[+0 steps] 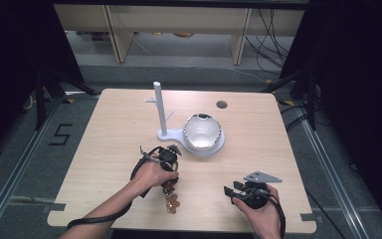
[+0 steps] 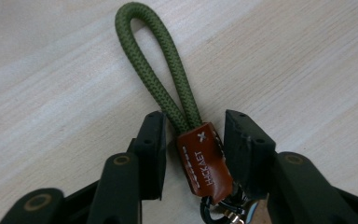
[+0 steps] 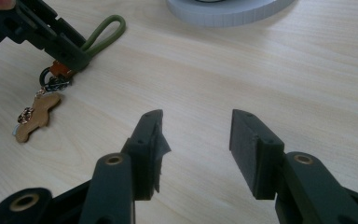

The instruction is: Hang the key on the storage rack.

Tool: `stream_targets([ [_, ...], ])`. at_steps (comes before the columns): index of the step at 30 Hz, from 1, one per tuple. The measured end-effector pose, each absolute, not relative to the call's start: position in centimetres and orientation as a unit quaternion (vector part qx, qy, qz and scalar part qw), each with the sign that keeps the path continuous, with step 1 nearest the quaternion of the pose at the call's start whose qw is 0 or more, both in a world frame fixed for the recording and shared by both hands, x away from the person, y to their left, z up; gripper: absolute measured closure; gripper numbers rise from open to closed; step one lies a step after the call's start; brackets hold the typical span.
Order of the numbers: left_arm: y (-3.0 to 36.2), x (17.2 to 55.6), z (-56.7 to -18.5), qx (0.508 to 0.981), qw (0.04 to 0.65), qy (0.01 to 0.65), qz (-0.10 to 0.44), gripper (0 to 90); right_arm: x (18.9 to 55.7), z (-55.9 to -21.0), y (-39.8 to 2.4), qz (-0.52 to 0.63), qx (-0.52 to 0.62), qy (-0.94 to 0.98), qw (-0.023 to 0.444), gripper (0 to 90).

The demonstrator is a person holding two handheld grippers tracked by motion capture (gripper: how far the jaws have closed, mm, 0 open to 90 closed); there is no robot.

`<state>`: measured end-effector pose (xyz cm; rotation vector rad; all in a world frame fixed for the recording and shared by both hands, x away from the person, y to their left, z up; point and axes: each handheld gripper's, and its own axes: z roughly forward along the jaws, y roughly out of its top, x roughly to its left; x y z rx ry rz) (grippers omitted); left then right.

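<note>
A keychain point(image 2: 205, 163) lies flat on the wooden table point(image 1: 119, 129). It has an olive cord loop point(image 2: 156, 74), a brown leather sleeve, a dark ring and a wooden charm point(image 3: 35, 116). My left gripper point(image 2: 194, 140) is open, tilted down over it, one jaw on each side of the leather sleeve, with a small gap on the left side. In the high view the left gripper point(image 1: 169, 185) is at the front middle, with the charm point(image 1: 173, 203) just below it. My right gripper point(image 1: 231, 191) rests open near the front right with nothing between its jaws point(image 3: 196, 149).
A white stand point(image 1: 159, 107) with an upright post and short pegs rises at the table's middle. Beside it, a white bowl point(image 1: 202, 130) with a dark speckled rim sits on a round white base point(image 1: 214, 149). A cable hole point(image 1: 222, 104) lies behind them.
</note>
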<state>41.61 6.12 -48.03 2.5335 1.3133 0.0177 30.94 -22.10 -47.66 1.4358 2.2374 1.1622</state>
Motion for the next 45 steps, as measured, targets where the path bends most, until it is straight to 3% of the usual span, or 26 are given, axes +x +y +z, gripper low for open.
stream_targets([
  [5,6.1,41.4,-48.0,0.888,0.136,0.439,0.019,68.7,30.9,-47.6,-22.0,0.398,0.490,0.767,0.114,54.5],
  [8,6.5,41.2,-48.0,0.907,0.146,0.393,0.034,72.4,30.9,-47.7,-22.0,0.398,0.489,0.768,0.116,54.4],
  [16,8.1,40.4,-48.2,0.911,0.189,0.364,0.030,75.2,31.0,-47.9,-22.0,0.407,0.489,0.764,0.108,54.4],
  [27,10.7,38.5,-48.1,0.895,0.290,0.338,0.039,75.8,31.0,-48.0,-22.3,0.398,0.493,0.763,0.128,54.4],
  [30,11.4,37.5,-48.4,0.867,0.354,0.345,0.060,75.8,31.1,-48.2,-22.3,0.410,0.495,0.758,0.111,54.3],
  [45,13.4,35.5,-49.0,0.815,0.456,0.342,0.104,75.8,31.3,-49.2,-22.8,0.423,0.492,0.750,0.124,53.6],
])
